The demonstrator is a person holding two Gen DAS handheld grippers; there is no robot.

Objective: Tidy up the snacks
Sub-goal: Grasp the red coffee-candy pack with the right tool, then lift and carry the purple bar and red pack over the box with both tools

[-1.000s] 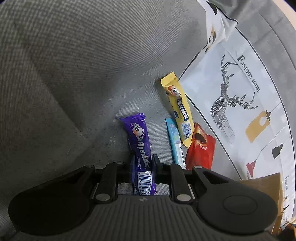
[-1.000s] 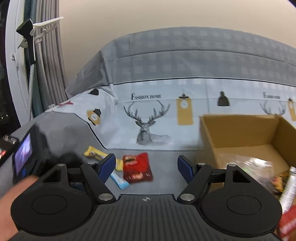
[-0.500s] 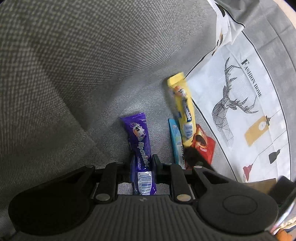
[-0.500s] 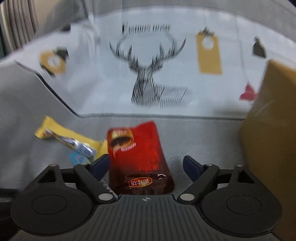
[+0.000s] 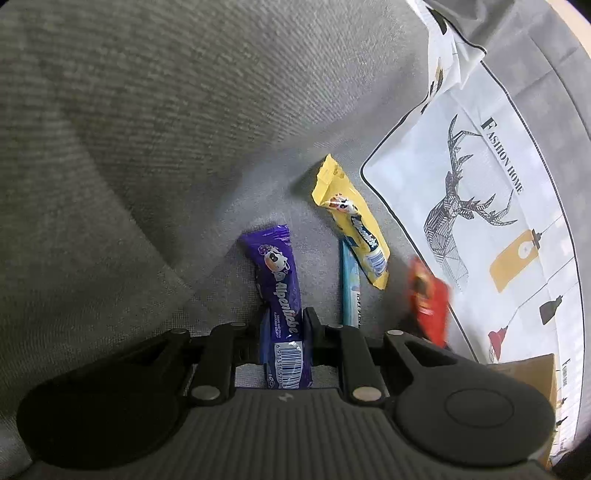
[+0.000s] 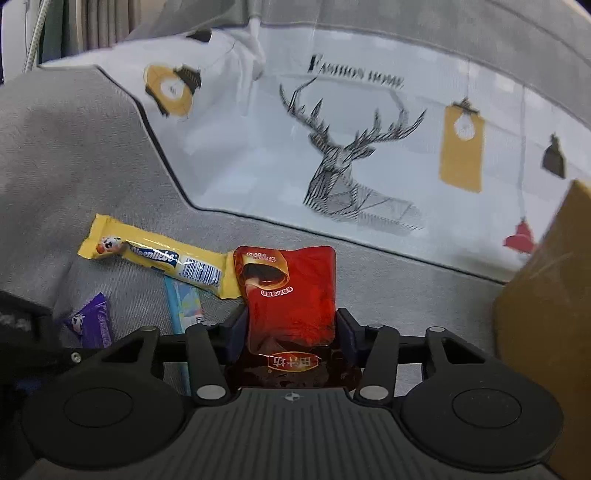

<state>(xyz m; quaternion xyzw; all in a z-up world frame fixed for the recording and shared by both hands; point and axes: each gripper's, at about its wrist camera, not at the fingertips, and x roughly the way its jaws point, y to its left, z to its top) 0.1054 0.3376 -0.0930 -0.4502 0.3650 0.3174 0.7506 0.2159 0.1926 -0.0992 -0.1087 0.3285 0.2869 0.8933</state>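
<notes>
Cardboard box (image 6: 546,295) blocks the right; bare grey fabric (image 5: 147,147) lies open left.

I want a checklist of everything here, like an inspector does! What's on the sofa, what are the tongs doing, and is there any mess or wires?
Surface: grey sofa cushion, part-covered by a deer-print cloth.
Job's things: purple Alpenliebe stick, yellow Alpenliebe stick, light-blue stick, red sachet, all lying on the cushion; cardboard box at the right.
Clutter: nothing seen.
Grippers: left tongs shut on the purple Alpenliebe stick; right tongs have just been closing, pads against the red sachet's edges.
Cables: nothing seen.
Surroundings: curtain at the top left.
</notes>
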